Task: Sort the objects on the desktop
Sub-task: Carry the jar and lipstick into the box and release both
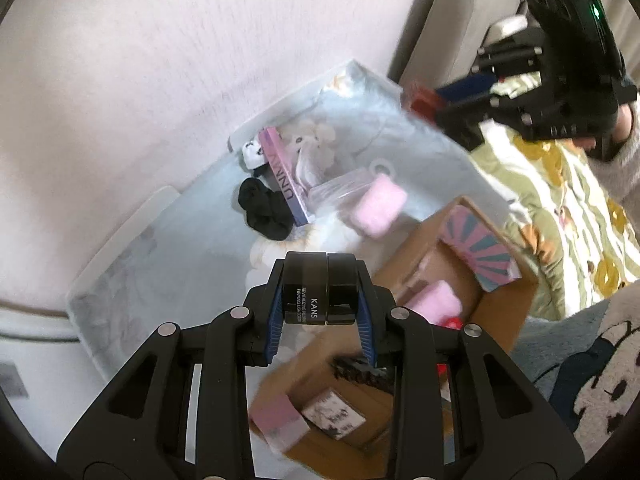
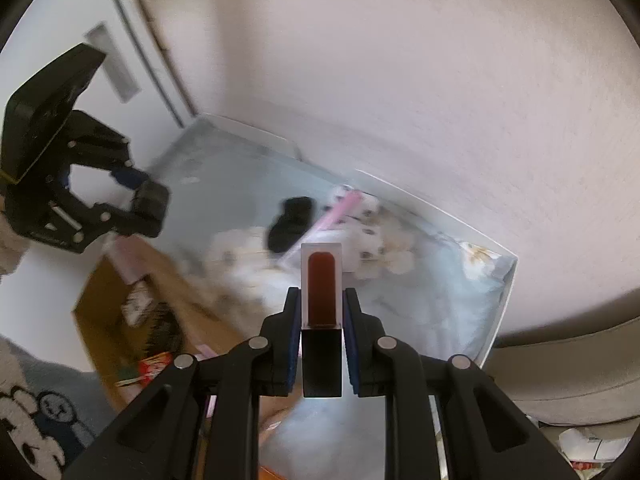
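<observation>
Soft, even daylight fills both views, without hard shadows. Fisheye bending curves the pale wall and darkens the corners. Motion blur smears the cardboard box and the far right gripper; near fingers stay sharp.

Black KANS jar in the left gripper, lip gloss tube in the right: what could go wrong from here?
1. The black KANS jar sits at the very tips of the left gripper; it could slip and drop into the cardboard box or beside it.
2. The right gripper clamps only the lip gloss tube by its dark cap end; the clear end sticks out and could pivot.
3. Both views are motion-blurred, so placement may be off.
</observation>
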A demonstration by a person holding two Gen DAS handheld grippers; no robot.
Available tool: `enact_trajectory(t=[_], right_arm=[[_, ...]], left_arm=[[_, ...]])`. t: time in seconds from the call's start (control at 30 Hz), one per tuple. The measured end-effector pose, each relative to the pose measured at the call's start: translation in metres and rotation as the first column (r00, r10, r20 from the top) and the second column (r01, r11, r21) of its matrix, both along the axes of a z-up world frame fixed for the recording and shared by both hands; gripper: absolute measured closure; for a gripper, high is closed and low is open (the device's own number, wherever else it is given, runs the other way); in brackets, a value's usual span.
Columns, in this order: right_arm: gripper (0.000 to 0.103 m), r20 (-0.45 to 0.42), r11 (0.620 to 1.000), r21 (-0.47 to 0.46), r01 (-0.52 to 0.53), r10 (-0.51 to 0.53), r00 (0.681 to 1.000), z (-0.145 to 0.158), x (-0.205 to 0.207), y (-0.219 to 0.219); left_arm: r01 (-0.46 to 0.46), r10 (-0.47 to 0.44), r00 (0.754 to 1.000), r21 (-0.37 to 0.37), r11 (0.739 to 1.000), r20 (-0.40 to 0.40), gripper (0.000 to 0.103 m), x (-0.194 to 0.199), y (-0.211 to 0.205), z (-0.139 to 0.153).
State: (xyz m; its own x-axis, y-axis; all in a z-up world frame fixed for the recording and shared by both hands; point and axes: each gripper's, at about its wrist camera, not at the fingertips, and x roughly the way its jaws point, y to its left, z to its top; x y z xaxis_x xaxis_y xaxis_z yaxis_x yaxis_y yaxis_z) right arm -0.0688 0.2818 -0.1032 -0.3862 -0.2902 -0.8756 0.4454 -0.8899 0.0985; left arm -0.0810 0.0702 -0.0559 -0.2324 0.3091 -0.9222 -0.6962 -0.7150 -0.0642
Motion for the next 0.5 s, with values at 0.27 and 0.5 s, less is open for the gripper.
enact_trajectory(t=[0.27, 0.5], right_arm=[[0.085, 0.047, 0.997, -0.074, -0.035, 0.039, 0.998, -0.003, 0.061, -0.051], [0.085, 0.104, 0.997, -0.067, 0.026, -0.019, 0.994, -0.042, 0.094, -0.075]], left_arm=[[-0.225, 0.224, 0.971, 0.005, 0.974, -0.087, 0.075, 0.065, -0.020, -0.011], [-0.349, 0.345, 0.934, -0.031, 0.937, -0.094, 0.075, 0.103, -0.018, -0.040]])
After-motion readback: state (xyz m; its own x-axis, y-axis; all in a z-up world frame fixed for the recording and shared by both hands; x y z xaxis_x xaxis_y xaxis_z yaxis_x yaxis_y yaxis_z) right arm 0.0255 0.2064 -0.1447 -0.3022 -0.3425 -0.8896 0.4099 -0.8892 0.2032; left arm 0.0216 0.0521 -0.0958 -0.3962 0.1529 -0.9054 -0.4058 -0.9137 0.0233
